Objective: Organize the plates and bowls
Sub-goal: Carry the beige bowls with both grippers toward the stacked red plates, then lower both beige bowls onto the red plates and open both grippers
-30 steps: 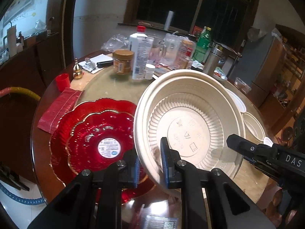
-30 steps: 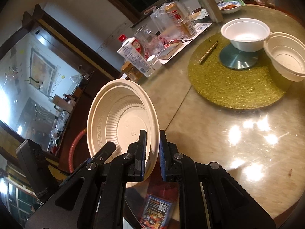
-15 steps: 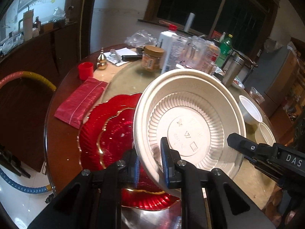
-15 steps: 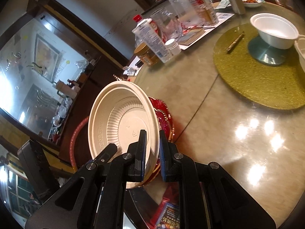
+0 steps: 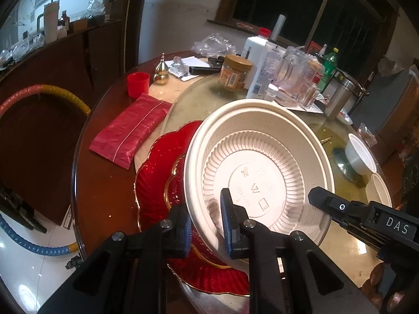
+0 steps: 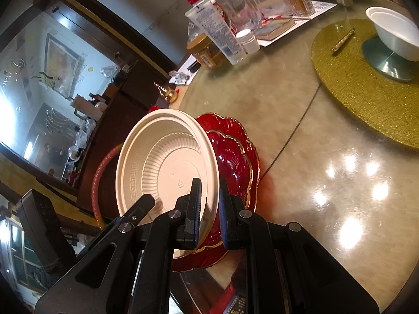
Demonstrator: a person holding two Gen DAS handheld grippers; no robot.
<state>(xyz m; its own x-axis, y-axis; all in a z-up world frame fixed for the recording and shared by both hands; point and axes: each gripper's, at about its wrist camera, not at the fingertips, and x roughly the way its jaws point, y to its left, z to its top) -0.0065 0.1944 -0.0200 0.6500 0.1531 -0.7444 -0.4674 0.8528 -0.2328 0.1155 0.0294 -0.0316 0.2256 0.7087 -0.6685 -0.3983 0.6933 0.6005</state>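
A large cream ribbed bowl (image 5: 262, 167) is held tilted above two stacked red scalloped plates (image 5: 154, 183). My left gripper (image 5: 207, 222) is shut on its near left rim. My right gripper (image 6: 209, 204) is shut on its right rim; the bowl (image 6: 162, 162) hangs over the red plates (image 6: 235, 157) in the right wrist view. The right gripper's finger (image 5: 340, 206) shows at the bowl's right edge in the left wrist view. A small white bowl (image 5: 360, 157) on a grey stand and a cream bowl (image 5: 379, 191) sit far right.
A red packet (image 5: 131, 128), red cup (image 5: 138, 83) and brass ornament (image 5: 161, 70) lie left on the round table (image 5: 99, 183). A jar (image 5: 234, 73), white bottle (image 5: 258, 68) and clear containers crowd the back. A gold mat (image 6: 366, 86) lies right.
Both grippers have carried the cream bowl back and to the left; it now hangs over the red plates, which sit more under it than before.
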